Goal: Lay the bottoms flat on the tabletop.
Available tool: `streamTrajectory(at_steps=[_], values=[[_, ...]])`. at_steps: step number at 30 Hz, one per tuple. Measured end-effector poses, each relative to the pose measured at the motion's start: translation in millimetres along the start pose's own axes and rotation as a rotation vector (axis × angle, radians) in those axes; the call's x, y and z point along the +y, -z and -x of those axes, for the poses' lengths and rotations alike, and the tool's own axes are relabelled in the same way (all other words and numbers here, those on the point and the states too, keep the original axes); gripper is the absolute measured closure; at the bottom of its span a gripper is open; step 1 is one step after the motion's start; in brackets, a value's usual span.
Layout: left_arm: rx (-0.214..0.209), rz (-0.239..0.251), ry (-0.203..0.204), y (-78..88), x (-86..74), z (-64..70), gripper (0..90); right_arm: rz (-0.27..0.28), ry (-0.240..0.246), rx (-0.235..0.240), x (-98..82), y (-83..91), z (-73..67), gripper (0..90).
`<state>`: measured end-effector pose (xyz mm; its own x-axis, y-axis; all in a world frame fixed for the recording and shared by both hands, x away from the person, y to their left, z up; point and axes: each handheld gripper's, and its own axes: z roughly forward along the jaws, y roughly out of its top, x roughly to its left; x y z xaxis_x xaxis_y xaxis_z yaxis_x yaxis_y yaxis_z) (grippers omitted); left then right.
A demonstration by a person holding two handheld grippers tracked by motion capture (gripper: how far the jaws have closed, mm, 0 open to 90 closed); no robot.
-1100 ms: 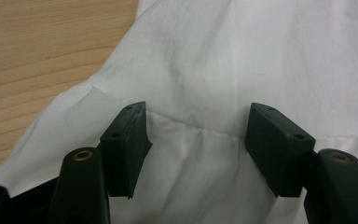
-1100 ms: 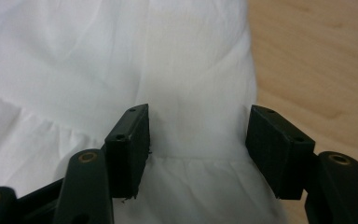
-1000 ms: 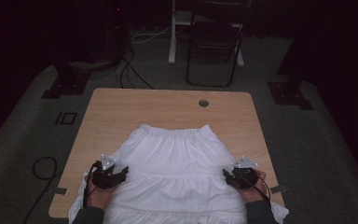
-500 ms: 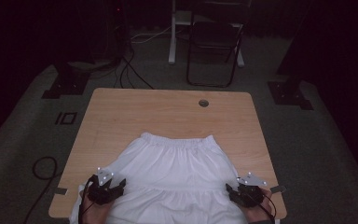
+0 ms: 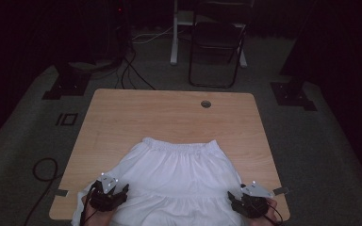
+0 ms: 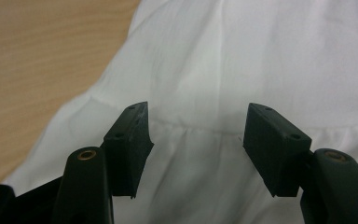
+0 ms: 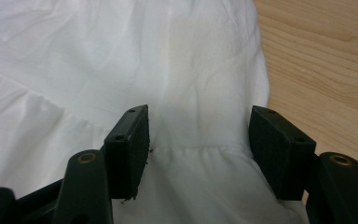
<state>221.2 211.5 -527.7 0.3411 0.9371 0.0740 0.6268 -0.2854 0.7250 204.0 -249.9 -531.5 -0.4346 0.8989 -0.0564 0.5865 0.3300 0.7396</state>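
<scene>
Two black grippers are seen, the left gripper (image 5: pixel 109 194) and the right gripper (image 5: pixel 250 203), each topped by a pale grey three-cornered plate. Blocky black jaws with recessed screw holes are shown, backed by arms with brass-coloured pivot bushings.

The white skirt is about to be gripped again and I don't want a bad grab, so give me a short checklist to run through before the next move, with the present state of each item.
1. Left gripper jaws apart: ok, they stand open in the left gripper view, having just closed a little, with nothing pinched.
2. Right gripper jaws apart: ok, open, having just opened a little, and the cloth lies below them.
3. Skirt lying flat: ok, spread smooth, with the waistband on the far side.
4. Each gripper over a side of the skirt: ok, both are near the gathered seam.
5. Skirt fully on the table: not ok, its hem runs over the near edge.
6. Cables free of the cloth: cannot tell.
</scene>
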Motion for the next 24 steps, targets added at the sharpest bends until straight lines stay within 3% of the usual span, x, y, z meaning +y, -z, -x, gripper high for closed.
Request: streamTrajectory(at_steps=[3,7,9,12,17,24], values=[[-0.013,-0.002,-0.008,-2.8,2.3,2.8,41.1,0.003,0.001,0.009,-1.1,2.5,-1.8,39.0],[-0.035,-0.053,-0.002,-11.6,-3.0,5.7,40.7,-0.036,0.022,0.016,-2.9,0.0,-5.8,38.8],[-0.058,-0.045,0.032,-12.3,-5.3,2.0,40.1,-0.056,0.031,0.016,-2.7,-2.5,-6.6,38.7],[-0.060,-0.030,0.029,-13.6,-6.1,0.6,39.5,-0.083,0.036,0.000,-2.5,-6.4,-7.3,38.6],[-0.058,0.012,0.030,-23.0,-3.1,-4.3,39.6,-0.081,-0.005,-0.020,8.0,-20.7,3.3,39.0],[-0.047,0.006,0.041,-43.3,16.3,-12.8,39.6,-0.078,-0.024,-0.047,34.8,-51.5,19.8,39.1]])
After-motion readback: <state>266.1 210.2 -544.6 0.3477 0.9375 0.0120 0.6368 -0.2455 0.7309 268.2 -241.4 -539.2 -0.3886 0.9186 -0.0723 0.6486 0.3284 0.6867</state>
